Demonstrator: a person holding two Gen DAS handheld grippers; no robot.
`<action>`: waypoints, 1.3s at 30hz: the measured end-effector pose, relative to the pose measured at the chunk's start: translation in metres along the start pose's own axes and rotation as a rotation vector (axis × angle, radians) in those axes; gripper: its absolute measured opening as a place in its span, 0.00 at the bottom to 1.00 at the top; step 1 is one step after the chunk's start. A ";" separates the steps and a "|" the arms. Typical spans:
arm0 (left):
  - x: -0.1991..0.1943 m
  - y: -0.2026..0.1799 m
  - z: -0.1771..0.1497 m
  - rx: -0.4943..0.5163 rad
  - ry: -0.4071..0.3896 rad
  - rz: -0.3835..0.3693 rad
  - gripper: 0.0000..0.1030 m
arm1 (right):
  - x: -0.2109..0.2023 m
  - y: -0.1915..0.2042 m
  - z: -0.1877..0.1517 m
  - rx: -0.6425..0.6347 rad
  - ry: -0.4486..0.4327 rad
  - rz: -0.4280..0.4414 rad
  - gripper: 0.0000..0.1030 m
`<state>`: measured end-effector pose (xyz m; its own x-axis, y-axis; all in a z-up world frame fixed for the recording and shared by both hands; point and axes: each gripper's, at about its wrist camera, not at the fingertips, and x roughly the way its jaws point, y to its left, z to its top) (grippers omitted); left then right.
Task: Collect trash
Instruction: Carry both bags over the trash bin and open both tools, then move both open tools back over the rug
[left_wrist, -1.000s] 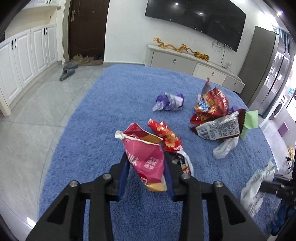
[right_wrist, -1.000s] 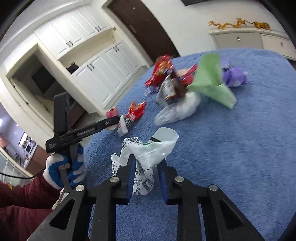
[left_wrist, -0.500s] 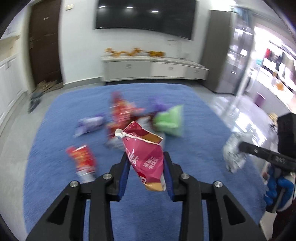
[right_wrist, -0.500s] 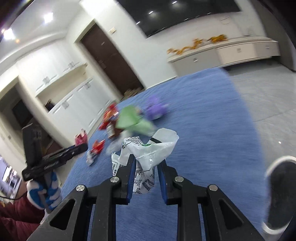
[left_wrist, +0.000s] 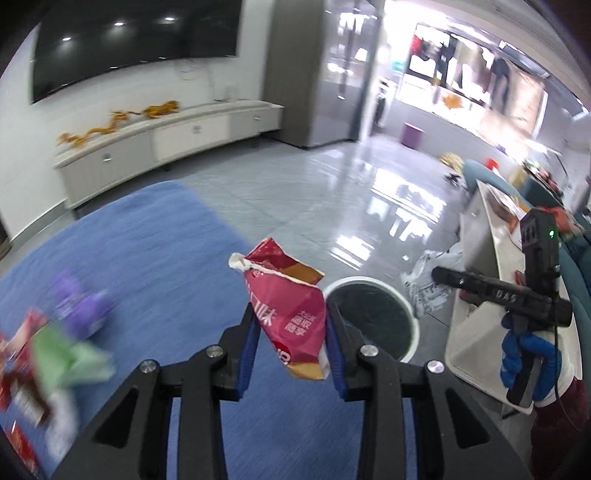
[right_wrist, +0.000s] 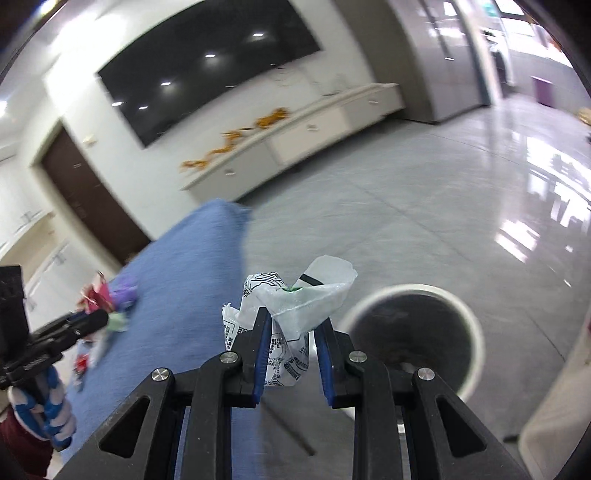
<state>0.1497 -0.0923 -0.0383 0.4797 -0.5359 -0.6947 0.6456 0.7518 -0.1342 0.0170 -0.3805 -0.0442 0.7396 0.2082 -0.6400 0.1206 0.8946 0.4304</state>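
Note:
My left gripper (left_wrist: 290, 325) is shut on a pink-red snack bag (left_wrist: 288, 306) and holds it in the air at the blue rug's edge, just left of a round white-rimmed bin (left_wrist: 373, 317). My right gripper (right_wrist: 291, 332) is shut on a crumpled white printed plastic bag (right_wrist: 291, 314), with the same bin (right_wrist: 413, 336) just to its right. The right gripper also shows in the left wrist view (left_wrist: 443, 277), beyond the bin. More wrappers lie on the blue rug (left_wrist: 155, 266): a purple one (left_wrist: 79, 306), a green one (left_wrist: 62, 358) and red ones (left_wrist: 18, 369).
Shiny grey tile floor (left_wrist: 332, 195) lies beyond the rug. A white low cabinet (left_wrist: 166, 140) stands along the far wall under a black TV. A pale counter or furniture piece (left_wrist: 484, 295) stands right of the bin.
Both grippers have swung right, away from the wrapper pile, and now face the white-rimmed bin at the rug's edge. Each still holds its trash.

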 end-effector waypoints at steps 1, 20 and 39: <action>0.012 -0.007 0.007 0.009 0.011 -0.016 0.31 | 0.003 -0.009 0.001 0.011 0.008 -0.032 0.22; 0.154 -0.086 0.054 0.066 0.174 -0.166 0.32 | 0.052 -0.076 0.005 0.115 0.132 -0.293 0.25; 0.120 -0.090 0.052 0.076 0.075 -0.069 0.62 | 0.029 -0.060 0.009 0.075 0.074 -0.365 0.52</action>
<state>0.1801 -0.2436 -0.0726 0.3881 -0.5530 -0.7373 0.7202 0.6811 -0.1317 0.0371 -0.4319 -0.0828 0.5894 -0.0888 -0.8029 0.4176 0.8843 0.2087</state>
